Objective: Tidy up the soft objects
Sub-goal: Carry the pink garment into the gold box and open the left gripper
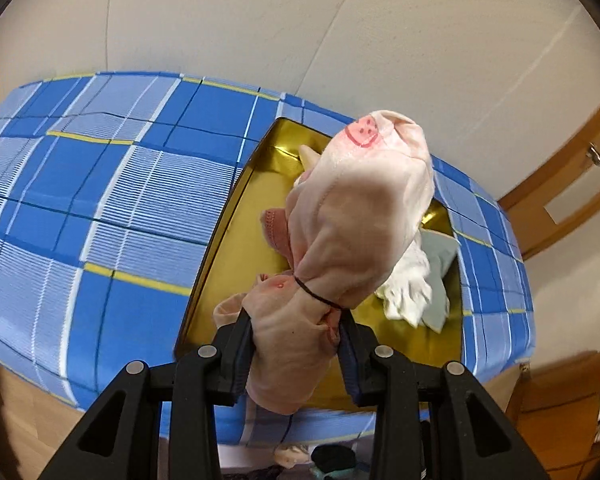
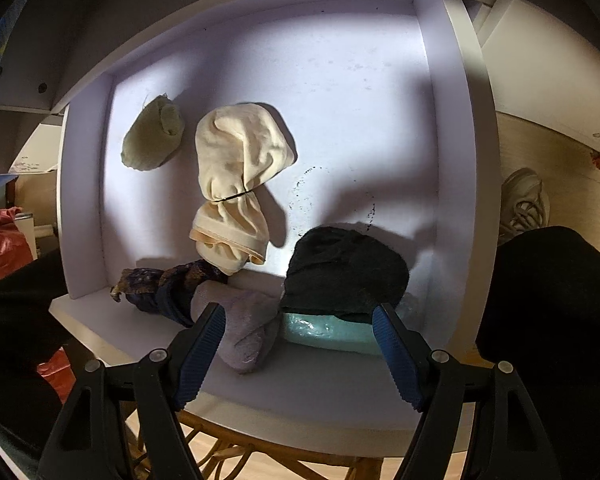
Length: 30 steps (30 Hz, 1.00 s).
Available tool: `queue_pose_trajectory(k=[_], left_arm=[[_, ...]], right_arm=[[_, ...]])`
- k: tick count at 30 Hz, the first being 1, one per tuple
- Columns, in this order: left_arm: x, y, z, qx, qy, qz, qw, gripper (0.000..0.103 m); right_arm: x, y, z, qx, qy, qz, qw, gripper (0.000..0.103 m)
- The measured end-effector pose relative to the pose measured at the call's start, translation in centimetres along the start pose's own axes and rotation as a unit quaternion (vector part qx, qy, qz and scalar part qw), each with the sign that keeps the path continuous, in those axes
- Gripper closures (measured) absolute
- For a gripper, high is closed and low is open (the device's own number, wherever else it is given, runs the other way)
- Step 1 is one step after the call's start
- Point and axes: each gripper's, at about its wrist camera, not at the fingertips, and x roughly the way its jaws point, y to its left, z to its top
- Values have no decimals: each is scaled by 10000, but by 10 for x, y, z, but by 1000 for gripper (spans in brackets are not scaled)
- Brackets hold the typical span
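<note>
In the left wrist view, the left gripper [image 1: 296,344] is clamping the lower end of a pale pink sock bundle [image 1: 352,216], its jaws closed in tight on the fabric. A thin black band is cinching the bundle just above the pads, and the toe with a pink smiley face is pointing up and away. The bundle is hanging in the air over a gold tray [image 1: 236,248] that is sitting on a blue checked cloth [image 1: 100,184]. A white cloth [image 1: 408,288] and a grey cloth [image 1: 440,256] are lying inside the tray, under and behind the bundle.

In the right wrist view, the right gripper [image 2: 300,344] is hovering with its jaws standing wide apart and gripping nothing. It is pointing down into a white drawer [image 2: 448,160], where a cream sock bundle [image 2: 240,184], a green sock [image 2: 152,140], a dark patterned sock [image 2: 168,284], a lilac sock [image 2: 240,320] and a black sock [image 2: 344,272] over a teal packet [image 2: 328,330] are already lying.

The step in hand looks like carrying the pink bundle from the tray to the drawer. The next move probably calls for bringing it over a bare patch of the drawer floor and opening the jaws there.
</note>
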Motion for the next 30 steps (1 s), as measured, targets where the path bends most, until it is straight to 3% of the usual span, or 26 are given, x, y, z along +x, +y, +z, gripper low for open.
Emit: queue_pose_trajectory(k=[5, 11, 15, 19, 24, 30], left_arm=[[27, 0, 25, -283, 179, 7, 9994, 67], [54, 0, 45, -406, 190, 302, 9985, 66], [65, -3, 52, -356, 154, 516, 9979, 60], [66, 1, 51, -469, -4, 616, 9970, 53], [57, 10, 42, -596, -160, 475, 9970, 53], [30, 3, 29, -394, -445, 322, 9977, 53]], right_arm=[[-1, 1, -1, 16, 29, 160, 9999, 26], [-4, -4, -2, 89, 9, 232, 9997, 26], [-6, -7, -2, 132, -11, 277, 9995, 26], [-6, -5, -2, 92, -26, 284, 9996, 26], [-6, -4, -2, 77, -19, 268, 9996, 26], [-5, -3, -2, 61, -25, 217, 9997, 26]])
